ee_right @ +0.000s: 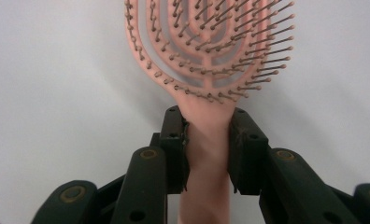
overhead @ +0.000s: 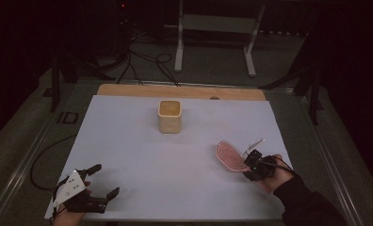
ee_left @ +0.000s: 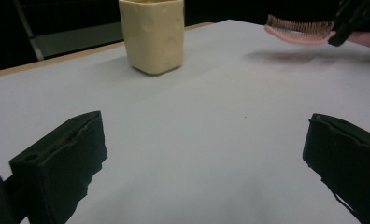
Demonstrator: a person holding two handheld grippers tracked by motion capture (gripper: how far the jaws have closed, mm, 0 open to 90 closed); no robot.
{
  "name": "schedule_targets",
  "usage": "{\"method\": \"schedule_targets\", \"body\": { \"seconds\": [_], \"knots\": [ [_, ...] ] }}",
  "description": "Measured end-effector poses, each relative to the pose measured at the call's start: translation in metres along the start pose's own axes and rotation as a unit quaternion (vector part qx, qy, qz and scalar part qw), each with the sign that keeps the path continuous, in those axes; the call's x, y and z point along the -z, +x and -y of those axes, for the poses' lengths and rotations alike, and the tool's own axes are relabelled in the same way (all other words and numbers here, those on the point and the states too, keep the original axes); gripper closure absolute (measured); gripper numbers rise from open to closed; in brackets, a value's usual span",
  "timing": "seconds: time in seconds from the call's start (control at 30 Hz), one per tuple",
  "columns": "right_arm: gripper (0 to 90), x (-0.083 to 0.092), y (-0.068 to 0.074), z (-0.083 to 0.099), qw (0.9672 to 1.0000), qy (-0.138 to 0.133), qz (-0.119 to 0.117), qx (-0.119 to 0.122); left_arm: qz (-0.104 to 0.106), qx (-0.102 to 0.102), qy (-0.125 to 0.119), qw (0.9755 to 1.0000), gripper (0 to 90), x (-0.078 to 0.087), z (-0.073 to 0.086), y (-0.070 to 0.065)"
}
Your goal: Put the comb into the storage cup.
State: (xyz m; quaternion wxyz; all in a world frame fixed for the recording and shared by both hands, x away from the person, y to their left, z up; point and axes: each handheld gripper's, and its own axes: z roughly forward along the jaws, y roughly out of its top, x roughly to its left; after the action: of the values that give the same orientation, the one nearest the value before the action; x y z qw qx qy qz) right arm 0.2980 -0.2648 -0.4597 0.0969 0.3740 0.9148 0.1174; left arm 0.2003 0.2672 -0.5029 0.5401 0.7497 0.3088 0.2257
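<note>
Dark surroundings close in on the white table (overhead: 142, 160), with cables and a metal frame on the floor behind it. On the table, toward the far middle, stands a cream cup (overhead: 169, 116) (squarish in shape, open at the top and upright).

At the near right side, the right gripper (overhead: 251, 162) has its jaws closed on the handle of a pink hairbrush (overhead: 230, 156). The right gripper view shows this well: the two black jaws press the neck of the handle from both sides, just below the oval head, and the bristles face toward the camera. In the left gripper view the brush seems lifted a little above the table, because a shadow lies under it, so I judge the pick-up as done and the carrying step as now in hand.

The left gripper (overhead: 102, 181) rests at the near left corner, its jaws wide apart and with nothing between them; it is well apart from both cup and brush.

I think the brush is meant for the cup, although this is only a guess from the layout. The next move would then call for carrying the brush to the cup, turning it so the handle or head points down, and lowering it inside without tipping the cup.
</note>
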Motion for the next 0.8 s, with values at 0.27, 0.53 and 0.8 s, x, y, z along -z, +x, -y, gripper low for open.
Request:
{"method": "schedule_targets", "body": {
  "seconds": [0.27, 0.53, 0.8],
  "knots": [
    [71.1, 0.005, 0.003, -0.019, 0.9985, -0.051, -0.02, 0.002, 0.0, 0.0, 0.0, 1.0, 0.0, 0.001, 0.0, 0.0],
    [71.1, 0.008, 0.013, -0.046, 0.9938, -0.106, -0.028, 0.016, 0.001, 0.001, 0.0, 1.0, 0.0, 0.0, 0.0, 0.001],
    [71.1, 0.009, 0.024, -0.073, 0.9867, -0.156, -0.034, 0.029, 0.002, 0.002, -0.001, 1.0, 0.0, 0.001, 0.0, 0.001]
  ]
}}
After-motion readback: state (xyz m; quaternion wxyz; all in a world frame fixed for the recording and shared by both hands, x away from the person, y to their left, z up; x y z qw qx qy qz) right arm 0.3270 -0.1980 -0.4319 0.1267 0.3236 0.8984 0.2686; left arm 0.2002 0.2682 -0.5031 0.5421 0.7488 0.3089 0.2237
